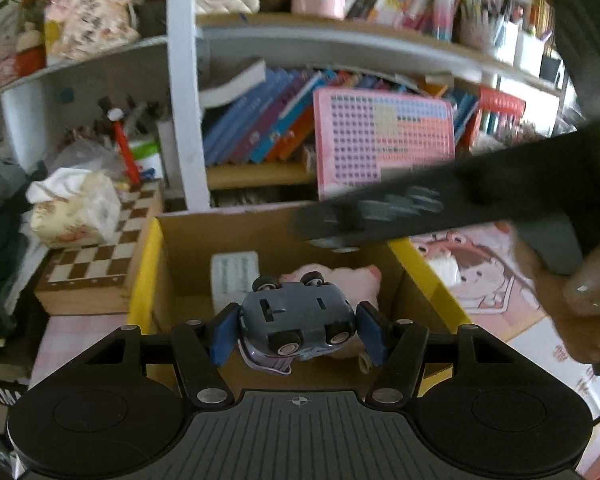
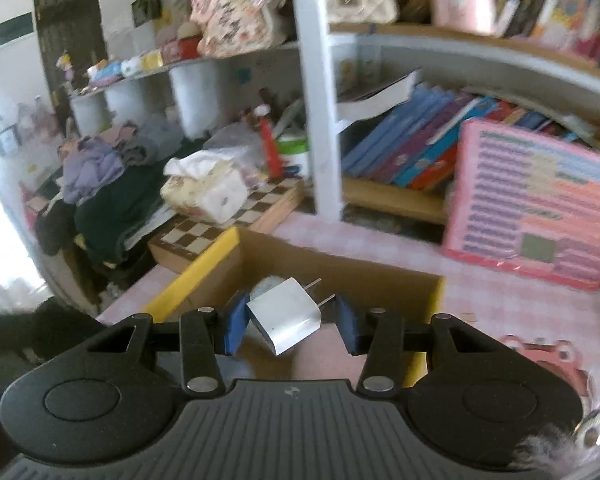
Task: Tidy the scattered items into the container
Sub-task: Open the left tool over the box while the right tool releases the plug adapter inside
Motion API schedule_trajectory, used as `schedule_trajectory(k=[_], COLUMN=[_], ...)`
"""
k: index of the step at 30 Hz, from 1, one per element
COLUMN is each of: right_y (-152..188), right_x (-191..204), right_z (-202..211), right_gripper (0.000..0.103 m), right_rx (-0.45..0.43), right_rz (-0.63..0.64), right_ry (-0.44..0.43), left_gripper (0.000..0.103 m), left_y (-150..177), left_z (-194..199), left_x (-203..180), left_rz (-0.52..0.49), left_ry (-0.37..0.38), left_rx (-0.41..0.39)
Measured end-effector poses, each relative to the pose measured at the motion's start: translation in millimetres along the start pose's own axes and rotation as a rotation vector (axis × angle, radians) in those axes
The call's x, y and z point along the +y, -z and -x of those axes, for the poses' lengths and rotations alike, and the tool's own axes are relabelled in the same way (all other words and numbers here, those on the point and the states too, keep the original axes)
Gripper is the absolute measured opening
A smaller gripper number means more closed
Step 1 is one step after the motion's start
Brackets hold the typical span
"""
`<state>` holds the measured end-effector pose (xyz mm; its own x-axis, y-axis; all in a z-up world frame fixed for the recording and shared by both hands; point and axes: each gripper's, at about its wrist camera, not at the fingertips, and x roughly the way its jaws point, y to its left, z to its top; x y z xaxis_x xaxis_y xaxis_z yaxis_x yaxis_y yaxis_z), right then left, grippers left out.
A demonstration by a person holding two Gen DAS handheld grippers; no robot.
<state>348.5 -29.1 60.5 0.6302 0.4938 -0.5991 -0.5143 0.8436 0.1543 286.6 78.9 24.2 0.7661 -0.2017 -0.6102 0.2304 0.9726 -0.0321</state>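
My left gripper (image 1: pixel 296 332) is shut on a grey-blue toy car (image 1: pixel 300 322), upside down with its wheels up, held over the open cardboard box (image 1: pixel 144 280) with yellow flaps. Inside the box lie a pink plush toy (image 1: pixel 352 276) and a white packet (image 1: pixel 234 276). My right gripper (image 2: pixel 292 322) has its blue pads (image 2: pixel 236 322) spread around a white plug adapter (image 2: pixel 286 314) with its prongs pointing away, above the same box (image 2: pixel 204 276); the right pad stands clear of the adapter. The right gripper also crosses the left wrist view as a blurred dark bar (image 1: pixel 440 208).
A chessboard box (image 1: pixel 96 264) with a tissue pack (image 1: pixel 76 208) sits left of the cardboard box. A pink peg board (image 1: pixel 384 140) leans on the bookshelf behind. A cartoon mat (image 1: pixel 480 272) lies to the right. Clothes (image 2: pixel 100 184) are piled at far left.
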Motion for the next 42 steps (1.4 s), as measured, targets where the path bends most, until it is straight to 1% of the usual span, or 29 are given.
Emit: schedule_trajectory(k=[2, 4, 5, 7, 11, 14, 17, 20, 21, 26, 28, 30, 32, 35, 38, 42], right_y=[-5.3, -6.4, -5.2, -2.0, 1.9, 4.2, 6.7, 11.9, 12.4, 10.1, 9.8, 8.7, 5.8, 0.2, -5.1, -6.5], right_x=[2.6, 5.4, 6.9, 8.1, 2.3, -1.8, -11.1, -22.4, -23.9, -17.1, -15.1, -15.6, -19.0, -22.4, -24.4, -26.5], right_z=[-19.9, -37.4, -44.7, -58.8, -80.9, -97.0, -111.4, -127.9, -130.8, -135.8, -138.7, -137.7, -135.1, -124.3, -108.8, -85.8], right_gripper=[0.044, 0.044, 0.044, 0.044, 0.044, 0.044, 0.044, 0.044, 0.044, 0.044, 0.045, 0.048, 0.062, 0.064, 0.064, 0.065], right_rx=[0.056, 0.103, 0.119, 0.154, 0.237, 0.295, 0.350, 0.431, 0.442, 0.449, 0.450, 0.431, 0.412, 0.368, 0.325, 0.269], right_rz=[-0.013, -0.008, -0.002, 0.016, 0.013, 0.012, -0.026, -0.081, -0.083, -0.052, -0.049, -0.062, -0.089, -0.117, -0.125, -0.166], right_ry=[-0.052, -0.087, -0.093, -0.096, -0.129, -0.134, -0.149, -0.173, -0.172, -0.167, -0.163, -0.176, -0.196, -0.215, -0.215, -0.216], left_gripper=[0.062, 0.062, 0.062, 0.062, 0.062, 0.062, 0.062, 0.062, 0.062, 0.063, 0.066, 0.068, 0.072, 0.075, 0.077, 0.078], left_y=[-1.2, -1.2, -1.1, 0.8, 9.3, 13.2, 15.4, 18.4, 20.2, 21.8, 24.0, 23.8, 21.8, 20.0, 17.0, 15.5], left_z=[-12.8, -22.5, -26.2, -33.8, -42.7, -45.6, -46.7, -47.2, -46.1, -52.9, -53.4, -53.5, -53.7, -46.9, -35.7, -17.7], left_x=[-4.6, -8.7, -10.6, -10.9, -5.4, -3.6, 1.3, 3.1, 3.5, 13.5, 16.9, 19.3, 20.8, 21.1, 18.7, 17.6], left_rz=[0.001, 0.000, -0.003, 0.001, 0.036, 0.042, 0.062, 0.066, 0.073, 0.138, 0.152, 0.156, 0.159, 0.166, 0.159, 0.173], left_ry=[0.001, -0.003, -0.001, -0.019, -0.009, -0.005, 0.014, 0.035, 0.037, 0.069, 0.062, 0.047, 0.030, 0.028, 0.030, 0.028], left_rx=[0.023, 0.050, 0.063, 0.104, 0.145, 0.159, 0.163, 0.167, 0.167, 0.184, 0.191, 0.189, 0.189, 0.173, 0.150, 0.103])
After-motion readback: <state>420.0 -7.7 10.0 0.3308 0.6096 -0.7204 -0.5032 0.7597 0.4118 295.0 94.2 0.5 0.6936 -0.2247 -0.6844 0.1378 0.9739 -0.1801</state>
